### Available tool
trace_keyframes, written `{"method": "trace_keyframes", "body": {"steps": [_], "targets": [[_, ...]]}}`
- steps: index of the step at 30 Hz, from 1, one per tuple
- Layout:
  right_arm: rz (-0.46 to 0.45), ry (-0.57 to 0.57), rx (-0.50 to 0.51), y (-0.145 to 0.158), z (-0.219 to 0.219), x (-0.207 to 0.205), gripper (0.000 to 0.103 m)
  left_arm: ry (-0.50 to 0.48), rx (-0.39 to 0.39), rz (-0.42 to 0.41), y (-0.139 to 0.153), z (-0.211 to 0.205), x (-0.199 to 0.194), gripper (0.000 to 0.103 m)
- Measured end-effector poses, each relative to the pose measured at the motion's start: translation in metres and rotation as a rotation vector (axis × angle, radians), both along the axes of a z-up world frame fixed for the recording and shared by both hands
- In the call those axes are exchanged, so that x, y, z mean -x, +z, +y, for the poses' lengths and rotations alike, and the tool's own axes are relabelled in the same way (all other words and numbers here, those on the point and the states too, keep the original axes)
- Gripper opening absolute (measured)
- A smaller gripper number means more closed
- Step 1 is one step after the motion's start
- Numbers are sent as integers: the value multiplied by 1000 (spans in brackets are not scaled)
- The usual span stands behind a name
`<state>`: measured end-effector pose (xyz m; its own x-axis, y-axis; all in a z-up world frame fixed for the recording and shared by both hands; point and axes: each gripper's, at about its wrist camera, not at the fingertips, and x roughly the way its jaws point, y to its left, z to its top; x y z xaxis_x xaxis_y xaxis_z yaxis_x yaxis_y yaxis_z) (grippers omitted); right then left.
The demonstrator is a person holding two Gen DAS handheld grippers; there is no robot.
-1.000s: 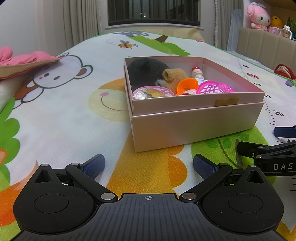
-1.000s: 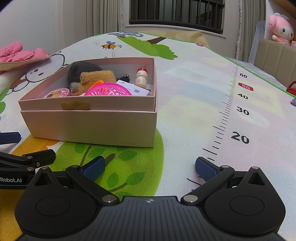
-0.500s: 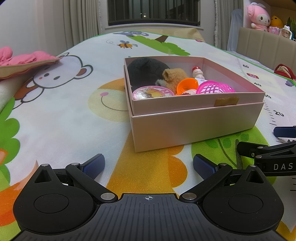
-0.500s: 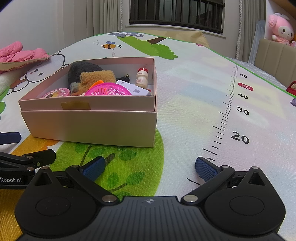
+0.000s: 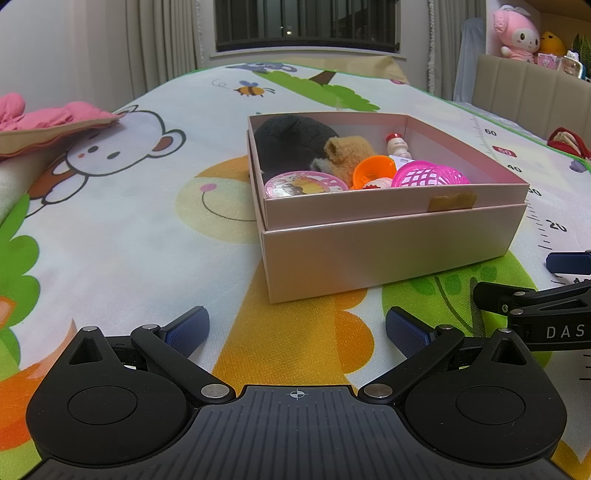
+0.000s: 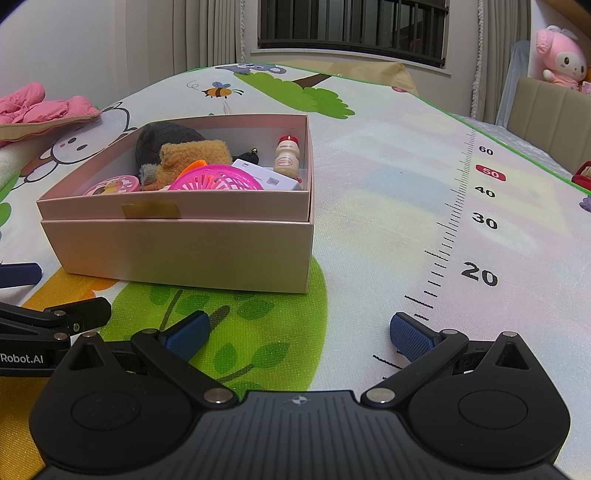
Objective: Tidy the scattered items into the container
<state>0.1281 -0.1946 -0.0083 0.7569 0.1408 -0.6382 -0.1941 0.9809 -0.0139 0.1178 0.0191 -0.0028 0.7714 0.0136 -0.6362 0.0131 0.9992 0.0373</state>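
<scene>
Two low fisheye views, each looking forward over own fingers, close above the mat [image 5: 122, 229]. Left wrist view left of the box [image 5: 388, 254], right wrist view right; box shared.

Both your wrist views are evenly lit by soft indoor light; the window [image 5: 306, 22] behind is dark. Shadows beneath the box [image 5: 391, 251] are faint. Focus is sharp across the play mat [image 6: 388, 192], with strong fisheye bending and dark vignetted corners at the edges.
</scene>
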Motion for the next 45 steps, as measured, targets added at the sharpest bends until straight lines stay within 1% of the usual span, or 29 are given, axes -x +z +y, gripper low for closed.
{"method": "trace_keyframes", "body": {"steps": [17, 20, 23, 27, 31, 37, 45], "targets": [[0, 0, 0, 0, -1, 0, 103, -1, 2, -2, -1, 0, 0, 103], [0, 0, 0, 0, -1, 0, 103, 0, 18, 17, 1, 2, -2, 103], [0, 0, 0, 0, -1, 0, 103, 2, 54, 55, 5, 3, -1, 103], [0, 0, 0, 0, -1, 0, 103, 9, 33, 75, 5, -1, 1, 103], [0, 0, 0, 0, -1, 0, 103, 36, 36, 87, 5, -3, -1, 103], [0, 0, 0, 0, -1, 0, 103, 40, 29, 76, 5, -4, 1, 103], [0, 0, 0, 0, 0, 0, 103, 40, 42, 66, 5, -3, 3, 103]]}}
